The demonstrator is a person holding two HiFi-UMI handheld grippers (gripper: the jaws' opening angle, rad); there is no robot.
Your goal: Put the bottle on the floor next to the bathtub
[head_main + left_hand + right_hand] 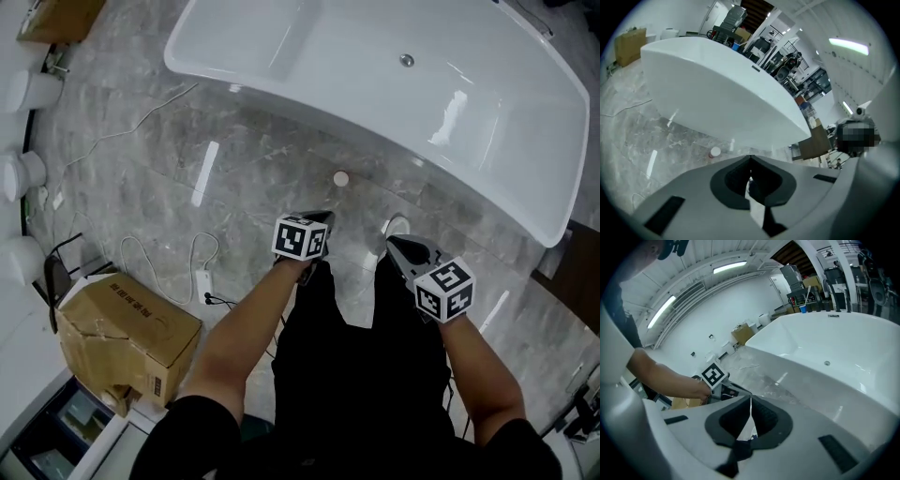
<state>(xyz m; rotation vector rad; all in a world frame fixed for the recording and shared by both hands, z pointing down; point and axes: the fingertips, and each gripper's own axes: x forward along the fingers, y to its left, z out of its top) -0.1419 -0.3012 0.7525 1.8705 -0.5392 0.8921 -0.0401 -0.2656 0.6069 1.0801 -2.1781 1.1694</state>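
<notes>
**Placement.** The bottle [340, 178] stands upright on the floor [234, 159], at 12 o'clock from the left tool [317, 217] and just short of the bathtub [356, 66] wall. I judge this to be the position the task asks for: beside the tub, not in it, and resting on its own base with nothing gripping it.

**Tool state.** In the left tool view the jaws are pressed together with nothing between them. The right tool [398, 244] reads the same in its own view: jaws together, empty. Both tools point down and toward the tub, well above the floor, with the bottle apart from each. I read this as a release posture. Neither tool has a load to carry.

**Other items.** A box [127, 333] sits at 8 o'clock from the left tool. A cable [203, 278] lies between them, clear of the bottle.

**Limits of view.**
- From the head view I see little but the bottle's cap. The body below it is foreshortened.
- In the left tool view the bottle is small, and any label is unreadable.
- I cannot tell whether the bottle touches the tub base, because the rim overhangs there.
- A bright oval at 12 o'clock from the right tool tip may be a reflection or a thing. I cannot tell which.
- The person's legs hide the floor at 6 o'clock.
</notes>
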